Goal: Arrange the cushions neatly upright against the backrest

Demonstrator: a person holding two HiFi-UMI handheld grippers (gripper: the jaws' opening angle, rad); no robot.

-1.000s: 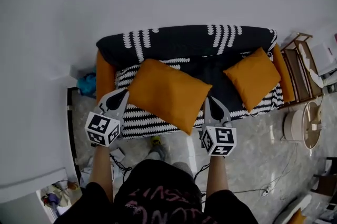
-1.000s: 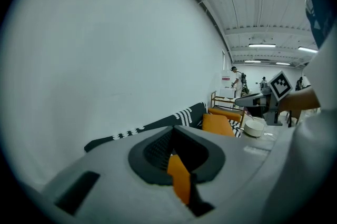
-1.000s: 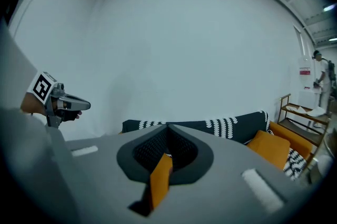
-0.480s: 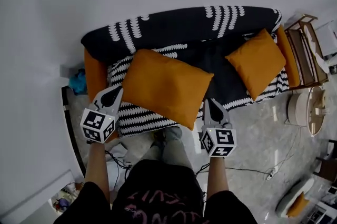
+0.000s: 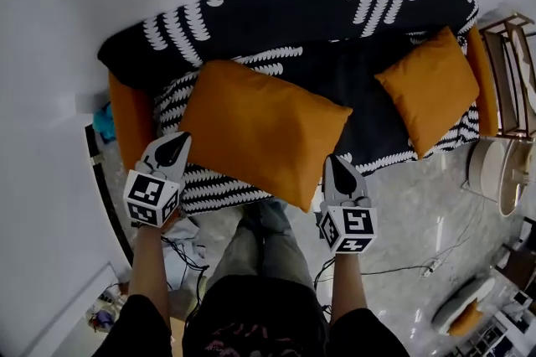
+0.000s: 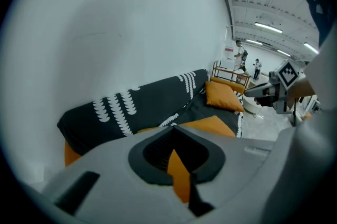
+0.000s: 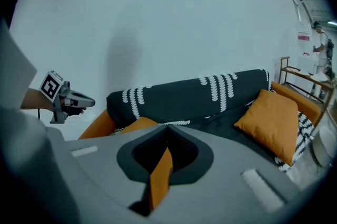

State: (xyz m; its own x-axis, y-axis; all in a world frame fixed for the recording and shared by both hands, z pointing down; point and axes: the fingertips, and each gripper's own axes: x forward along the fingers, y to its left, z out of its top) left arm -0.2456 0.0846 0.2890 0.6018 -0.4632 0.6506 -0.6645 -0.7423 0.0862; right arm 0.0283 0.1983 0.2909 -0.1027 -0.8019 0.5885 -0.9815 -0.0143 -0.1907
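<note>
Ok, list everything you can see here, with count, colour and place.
sofa: one, orange, against the white wall
throw: one, black with white pattern, draped over the sofa's backrest and seat
large cushion: one, orange, above the seat's left half, held at both ends
small cushion: one, orange, tilted at the seat's right end
wooden rack: one, light wood, right of the sofa
left gripper: one, grey, shut on the large cushion's left end
right gripper: one, grey, shut on its right end
</note>
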